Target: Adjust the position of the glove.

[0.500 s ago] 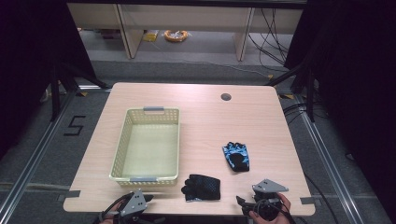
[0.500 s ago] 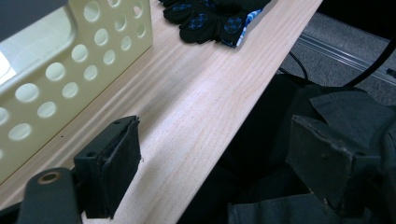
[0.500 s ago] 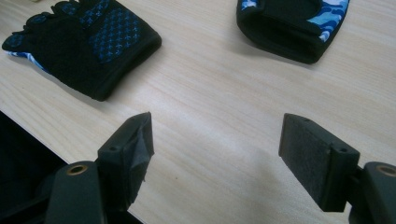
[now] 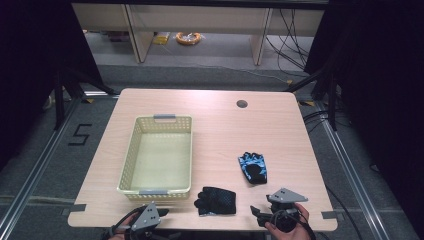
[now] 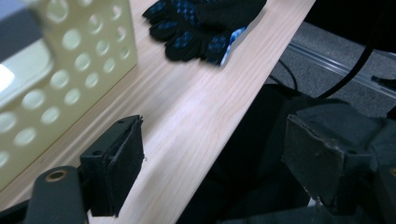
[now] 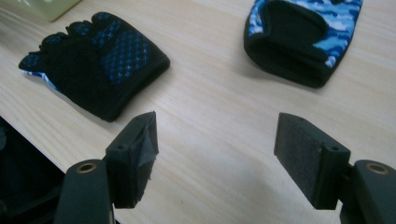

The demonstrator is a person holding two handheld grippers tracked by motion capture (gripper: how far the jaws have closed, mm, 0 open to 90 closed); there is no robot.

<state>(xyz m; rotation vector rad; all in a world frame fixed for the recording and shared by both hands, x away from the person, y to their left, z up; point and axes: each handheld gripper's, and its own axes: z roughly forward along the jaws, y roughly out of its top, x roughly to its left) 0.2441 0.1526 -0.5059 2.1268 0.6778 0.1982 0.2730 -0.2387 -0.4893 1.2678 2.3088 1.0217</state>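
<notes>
A black glove with blue dots (image 4: 216,200) lies near the table's front edge, just right of a pale yellow basket (image 4: 129,160). A blue camouflage glove (image 4: 252,167) lies a little farther back and to the right. My left gripper (image 4: 161,213) is at the front edge below the basket, open with nothing between its jaws. In the left gripper view (image 5: 219,149) the basket wall (image 5: 70,79) is at left and the black glove (image 5: 201,28) ahead. My right gripper (image 4: 256,212) stands open at the front right. In the right gripper view (image 6: 217,140) the black glove (image 6: 98,60) and the blue glove (image 6: 299,37) lie ahead, untouched.
The wooden table (image 4: 220,130) has a round cable hole (image 4: 242,104) at the back right. The basket holds nothing. Dark curtains flank the table, and floor rails run along both sides. Cables lie on the floor behind.
</notes>
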